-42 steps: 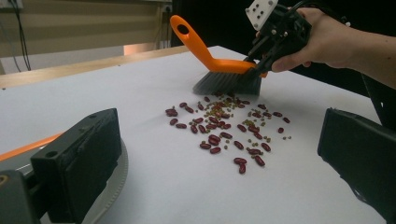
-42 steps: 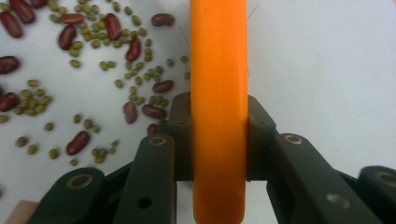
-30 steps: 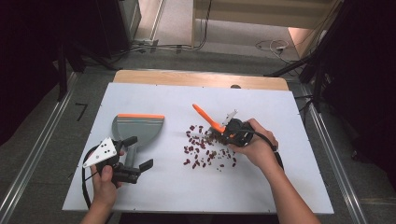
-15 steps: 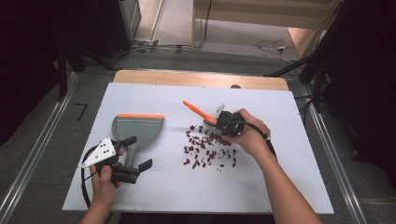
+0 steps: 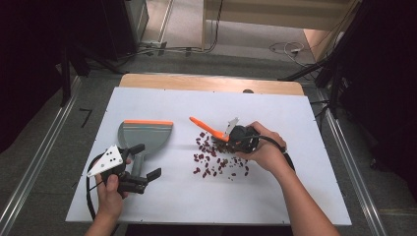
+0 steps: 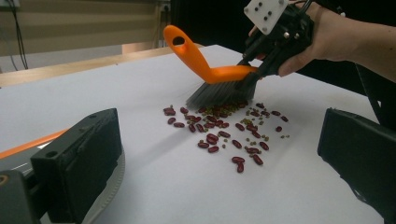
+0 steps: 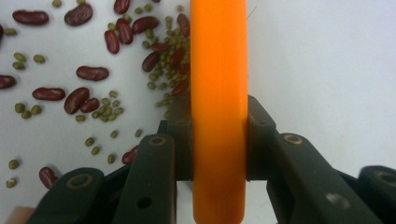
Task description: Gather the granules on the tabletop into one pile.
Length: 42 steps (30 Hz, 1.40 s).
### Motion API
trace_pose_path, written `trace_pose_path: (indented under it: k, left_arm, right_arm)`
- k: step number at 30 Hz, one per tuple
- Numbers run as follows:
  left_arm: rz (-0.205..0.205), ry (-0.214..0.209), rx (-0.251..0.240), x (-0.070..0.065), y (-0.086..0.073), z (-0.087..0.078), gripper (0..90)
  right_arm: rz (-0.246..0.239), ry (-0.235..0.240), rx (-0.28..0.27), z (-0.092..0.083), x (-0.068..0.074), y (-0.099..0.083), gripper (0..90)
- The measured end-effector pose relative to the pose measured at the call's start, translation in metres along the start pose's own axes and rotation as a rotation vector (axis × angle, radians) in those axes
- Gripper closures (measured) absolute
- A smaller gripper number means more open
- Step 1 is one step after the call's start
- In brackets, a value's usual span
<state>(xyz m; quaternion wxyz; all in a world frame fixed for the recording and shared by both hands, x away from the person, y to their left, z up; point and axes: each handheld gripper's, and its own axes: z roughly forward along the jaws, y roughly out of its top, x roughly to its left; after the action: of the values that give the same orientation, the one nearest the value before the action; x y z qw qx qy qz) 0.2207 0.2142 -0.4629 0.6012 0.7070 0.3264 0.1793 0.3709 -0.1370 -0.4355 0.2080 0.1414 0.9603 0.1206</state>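
Note:
Red kidney beans and small green beans (image 5: 216, 158) lie scattered mid-table. An orange hand brush (image 5: 209, 129) rests its dark bristles (image 6: 219, 93) on the pile's far edge. My right gripper (image 5: 232, 137) is shut on the brush's orange handle (image 7: 218, 116), and beans (image 7: 93, 98) lie to the left of that handle. A grey dustpan (image 5: 145, 135) with an orange lip sits to the left of the beans. My left gripper (image 5: 145, 162) stands open beside the dustpan's handle (image 5: 139, 158), its jaws wide apart, facing the beans (image 6: 224, 135) and the right gripper (image 6: 254, 70).
The white table top (image 5: 295, 191) has bare room at the front and right. A wooden strip (image 5: 211, 83) runs along its far edge, and metal rails (image 5: 34, 167) flank both sides. Cables trail from each gripper.
My right gripper has carried the brush a little to the left across the far side of the beans. The left gripper and dustpan have stayed put.

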Motion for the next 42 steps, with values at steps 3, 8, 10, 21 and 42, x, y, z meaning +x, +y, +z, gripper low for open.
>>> trace_pose_path:
  k: [3,8,10,21,42]
  left_arm:
    - [0.001,-0.002,0.002,-0.001,0.0,0.001,0.2]
    - [-0.002,-0.001,0.0,-0.001,0.0,0.001,0.2]
    - [-0.004,-0.002,-0.002,-0.001,0.0,0.0,0.2]
    - [-0.003,-0.007,-0.003,0.0,-0.001,-0.001,0.2]
    - [0.005,-0.012,0.009,-0.003,-0.001,0.003,0.2]
  right_arm:
    - [0.013,-0.029,-0.041,-0.002,-0.007,0.002,68.3]
    - [-0.079,-0.064,-0.074,0.005,-0.014,0.013,68.2]
    - [-0.109,-0.071,-0.079,0.011,-0.016,0.021,68.2]
    - [-0.22,-0.022,-0.055,0.027,-0.004,0.045,68.2]
    - [-0.262,0.017,-0.108,0.005,0.006,0.025,68.2]
